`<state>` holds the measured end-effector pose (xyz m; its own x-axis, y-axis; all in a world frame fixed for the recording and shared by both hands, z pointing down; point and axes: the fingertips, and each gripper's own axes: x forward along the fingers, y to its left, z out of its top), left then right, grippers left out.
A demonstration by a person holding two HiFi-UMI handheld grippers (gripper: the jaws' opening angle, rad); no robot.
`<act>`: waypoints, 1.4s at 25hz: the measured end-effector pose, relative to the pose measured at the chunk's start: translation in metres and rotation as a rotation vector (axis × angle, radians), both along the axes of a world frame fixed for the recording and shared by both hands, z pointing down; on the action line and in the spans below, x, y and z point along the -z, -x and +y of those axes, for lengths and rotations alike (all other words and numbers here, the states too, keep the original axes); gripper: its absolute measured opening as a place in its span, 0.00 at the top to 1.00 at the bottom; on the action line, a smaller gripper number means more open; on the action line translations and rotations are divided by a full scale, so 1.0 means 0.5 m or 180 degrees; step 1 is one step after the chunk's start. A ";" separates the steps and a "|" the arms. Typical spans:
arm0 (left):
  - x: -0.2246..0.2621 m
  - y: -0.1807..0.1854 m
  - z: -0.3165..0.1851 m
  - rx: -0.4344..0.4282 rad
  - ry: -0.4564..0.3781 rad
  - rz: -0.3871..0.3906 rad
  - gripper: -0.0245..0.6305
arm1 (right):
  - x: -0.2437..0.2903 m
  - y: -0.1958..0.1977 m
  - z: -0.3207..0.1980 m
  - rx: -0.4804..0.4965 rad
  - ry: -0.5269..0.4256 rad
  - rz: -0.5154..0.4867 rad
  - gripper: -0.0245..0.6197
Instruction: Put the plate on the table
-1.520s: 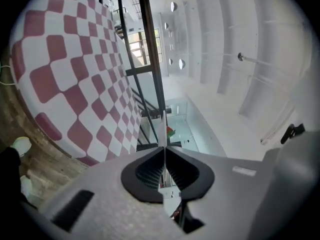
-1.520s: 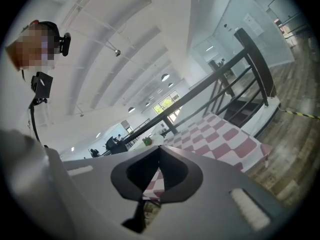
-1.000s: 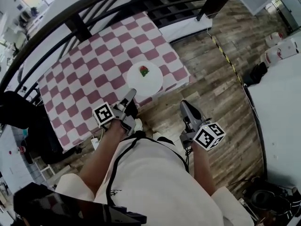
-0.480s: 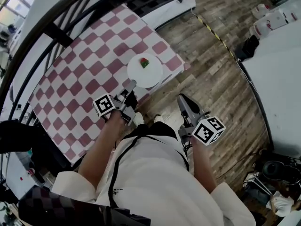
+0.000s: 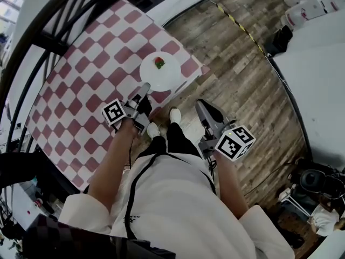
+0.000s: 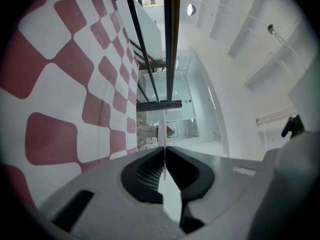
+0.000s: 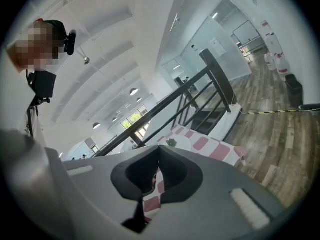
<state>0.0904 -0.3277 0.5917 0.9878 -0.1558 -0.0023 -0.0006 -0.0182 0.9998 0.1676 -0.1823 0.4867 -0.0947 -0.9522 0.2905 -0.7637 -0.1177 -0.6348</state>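
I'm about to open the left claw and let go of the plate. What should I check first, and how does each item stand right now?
1. Left claw grips the plate: ok, shut on its rim.
2. Plate is over the table: ok, above the checked cloth, close to the near corner.
3. Plate rests on the cloth: cannot tell from any view.
4. Plate is level with the tabletop: ok, the left gripper view shows it edge-on, parallel to the cloth.
5. Red and green item is on the plate: ok.
6. Right claw is out of the way: ok, shut, empty, over the floor.
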 end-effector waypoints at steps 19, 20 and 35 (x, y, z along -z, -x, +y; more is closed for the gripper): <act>-0.148 -0.129 -0.015 -0.0058 0.0152 -0.0243 0.93 | -0.068 -0.140 -0.017 0.0118 0.0279 -0.0054 0.95; -0.154 -0.130 -0.018 -0.0054 0.0172 -0.0254 0.93 | -0.071 -0.143 -0.018 0.0107 0.0299 -0.0060 0.95; -0.265 -0.155 -0.043 -0.0013 0.0291 -0.1157 0.94 | -0.089 -0.239 -0.030 0.0040 0.0314 -0.0168 0.95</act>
